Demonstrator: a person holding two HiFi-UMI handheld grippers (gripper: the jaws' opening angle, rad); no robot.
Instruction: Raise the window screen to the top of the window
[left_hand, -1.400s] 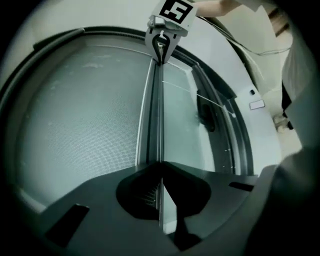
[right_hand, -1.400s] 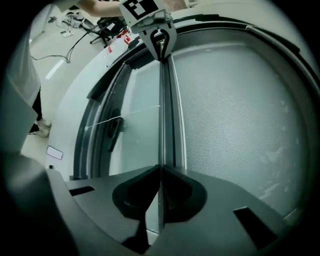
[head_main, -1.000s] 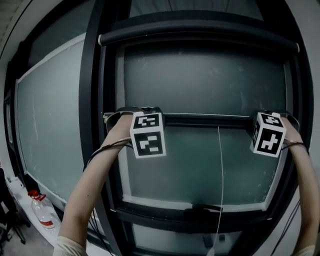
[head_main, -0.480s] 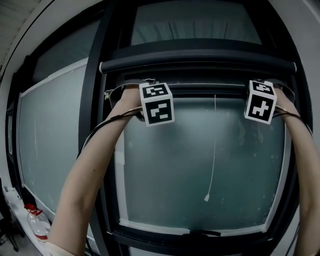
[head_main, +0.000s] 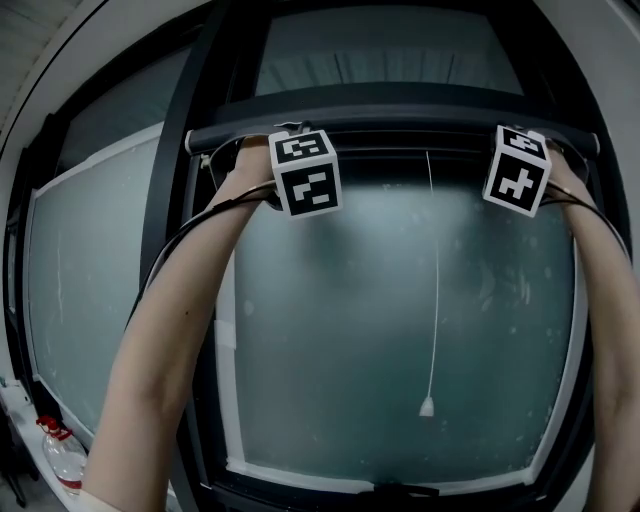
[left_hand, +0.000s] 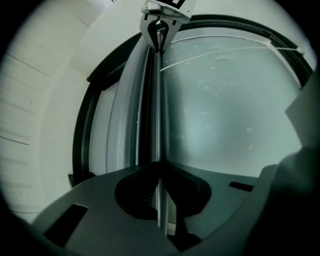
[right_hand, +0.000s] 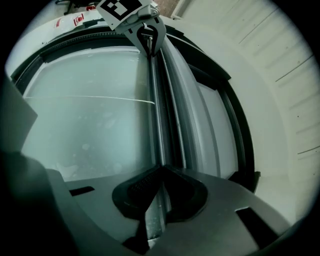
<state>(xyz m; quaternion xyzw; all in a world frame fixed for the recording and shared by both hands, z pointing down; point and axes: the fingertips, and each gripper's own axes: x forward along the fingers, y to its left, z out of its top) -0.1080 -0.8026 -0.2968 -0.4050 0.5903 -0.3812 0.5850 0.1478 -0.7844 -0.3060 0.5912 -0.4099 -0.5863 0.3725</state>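
The window screen's slim bottom bar (head_main: 410, 152) sits high on the window, just under the dark roller housing (head_main: 400, 122). My left gripper (left_hand: 159, 170) is shut on the bar's left end, and its marker cube (head_main: 305, 172) shows in the head view. My right gripper (right_hand: 160, 172) is shut on the right end, below its own cube (head_main: 518, 170). In each gripper view the bar (left_hand: 156, 110) runs straight up from the jaws to the other gripper. Below the bar lies bare frosted glass (head_main: 340, 330). A white pull cord (head_main: 435, 290) hangs down the pane.
Dark window frame posts (head_main: 175, 250) stand on both sides of the pane. A wide frosted pane (head_main: 90, 290) lies to the left. A clear bottle with a red cap (head_main: 60, 455) stands on the sill at the lower left. A pale wall panel (left_hand: 45, 100) borders the frame.
Both grippers have risen together with the bar from mid-window to just beneath the roller housing. The screen has gone up, leaving the glass uncovered, and the cord's end hangs in mid-pane.
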